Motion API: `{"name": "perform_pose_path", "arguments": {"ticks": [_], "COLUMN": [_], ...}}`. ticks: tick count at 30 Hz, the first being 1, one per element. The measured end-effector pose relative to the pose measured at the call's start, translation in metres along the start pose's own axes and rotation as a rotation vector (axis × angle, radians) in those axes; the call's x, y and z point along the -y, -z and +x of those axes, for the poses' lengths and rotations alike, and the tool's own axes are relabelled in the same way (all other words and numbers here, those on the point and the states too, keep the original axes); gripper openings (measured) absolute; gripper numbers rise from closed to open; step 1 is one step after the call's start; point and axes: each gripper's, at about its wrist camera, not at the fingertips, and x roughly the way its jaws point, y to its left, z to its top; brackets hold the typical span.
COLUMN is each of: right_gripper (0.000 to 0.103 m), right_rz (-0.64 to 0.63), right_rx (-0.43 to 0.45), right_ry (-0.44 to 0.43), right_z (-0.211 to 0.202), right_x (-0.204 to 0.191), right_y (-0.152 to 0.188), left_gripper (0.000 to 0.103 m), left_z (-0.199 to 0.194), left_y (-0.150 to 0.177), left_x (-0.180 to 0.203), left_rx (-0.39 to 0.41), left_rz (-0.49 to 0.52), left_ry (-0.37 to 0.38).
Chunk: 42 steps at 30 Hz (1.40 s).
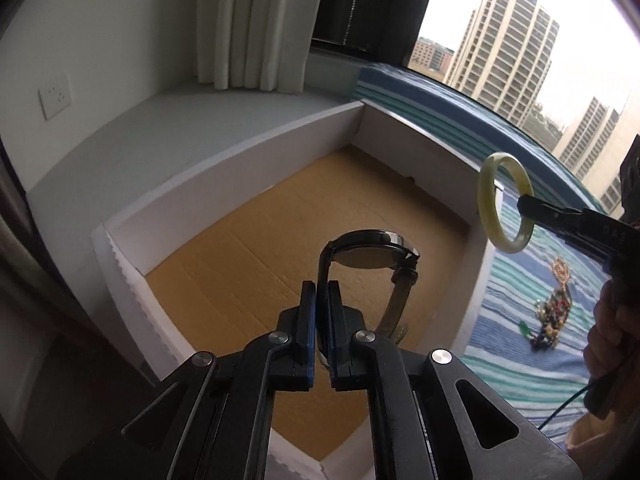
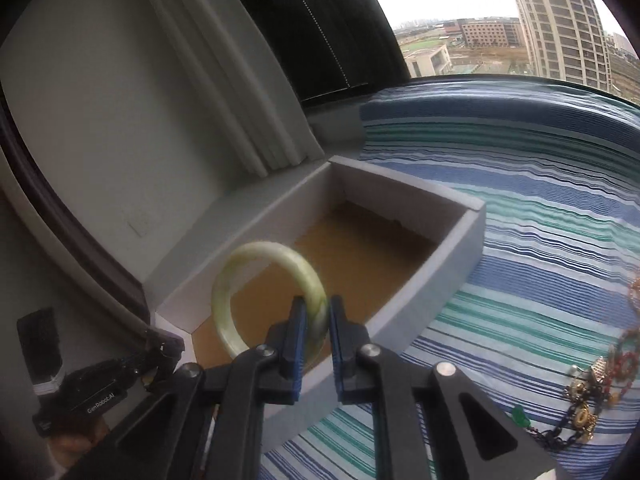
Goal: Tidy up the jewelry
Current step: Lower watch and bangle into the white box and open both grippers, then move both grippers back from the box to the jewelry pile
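Note:
My left gripper (image 1: 322, 292) is shut on the strap of a dark wristwatch (image 1: 376, 250) and holds it above the brown floor of an open white cardboard box (image 1: 224, 184). My right gripper (image 2: 318, 312) is shut on a pale green jade bangle (image 2: 256, 264) and holds it over the box's (image 2: 456, 264) near corner. In the left wrist view the bangle (image 1: 488, 200) and the right gripper (image 1: 524, 204) hang above the box's right wall. A heap of necklaces and beads (image 2: 596, 392) lies on the striped cloth, right of the box; it also shows in the left wrist view (image 1: 554, 312).
The box stands on a window ledge beside a blue, green and white striped cloth (image 2: 540, 208). A white curtain (image 1: 256, 24) and a wall with a socket (image 1: 56, 98) are behind it. The left gripper's body (image 2: 104, 384) shows at the lower left of the right wrist view.

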Motion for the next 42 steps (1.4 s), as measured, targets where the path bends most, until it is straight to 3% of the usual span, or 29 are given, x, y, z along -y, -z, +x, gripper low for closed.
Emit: {"name": "perform_pose_path", "arguments": {"ticks": [4, 9, 13, 14, 15, 16, 17, 21, 23, 27, 34, 39, 42], "right_gripper": [0.012, 0.012, 0.016, 0.024, 0.032, 0.049, 0.053, 0.057, 0.068, 0.076, 0.076, 0.076, 0.076], "right_rz": [-0.038, -0.111, -0.202, -0.217, -0.226, -0.228, -0.222, -0.196, -0.185, -0.208, -0.241, -0.122, -0.048], "right_rx": [-0.117, -0.248, -0.276, -0.263, -0.248, -0.23, -0.203, -0.061, 0.007, 0.083, 0.077, 0.062, 0.07], "right_ry": [-0.014, 0.043, 0.105, 0.122, 0.125, 0.131, 0.137, 0.17, 0.193, 0.259, 0.437, 0.56, 0.63], "right_z": [0.084, 0.154, 0.173, 0.171, 0.167, 0.161, 0.156, 0.105, 0.073, 0.006, -0.088, -0.139, -0.165], "right_x": [-0.041, -0.066, -0.074, -0.075, -0.076, -0.075, -0.072, -0.059, -0.05, -0.031, 0.022, 0.072, 0.1], "right_y": [0.0, 0.021, 0.035, 0.037, 0.037, 0.036, 0.034, 0.031, 0.035, 0.066, 0.168, 0.235, 0.265], "left_gripper": [0.003, 0.003, 0.013, 0.028, 0.04, 0.065, 0.077, 0.079, 0.079, 0.079, 0.079, 0.079, 0.079], "left_z": [0.035, 0.054, 0.057, 0.055, 0.051, 0.046, 0.039, 0.021, 0.013, 0.008, 0.027, 0.026, 0.027], "left_y": [0.004, 0.012, 0.015, 0.015, 0.016, 0.016, 0.017, 0.016, 0.017, 0.021, 0.027, 0.033, 0.037], "left_x": [-0.022, -0.03, -0.025, -0.023, -0.021, -0.02, -0.017, -0.003, 0.005, 0.024, 0.052, 0.066, 0.067], "left_rx": [-0.072, -0.119, -0.131, -0.12, -0.105, -0.082, -0.051, 0.03, 0.072, 0.13, 0.051, 0.068, 0.048], "left_rz": [-0.04, -0.041, -0.015, -0.007, 0.001, 0.003, 0.003, 0.035, 0.05, 0.102, 0.15, 0.202, 0.191], "left_ry": [-0.031, -0.039, -0.046, -0.049, -0.065, -0.078, -0.088, -0.103, -0.106, -0.139, -0.116, -0.189, -0.19]}}
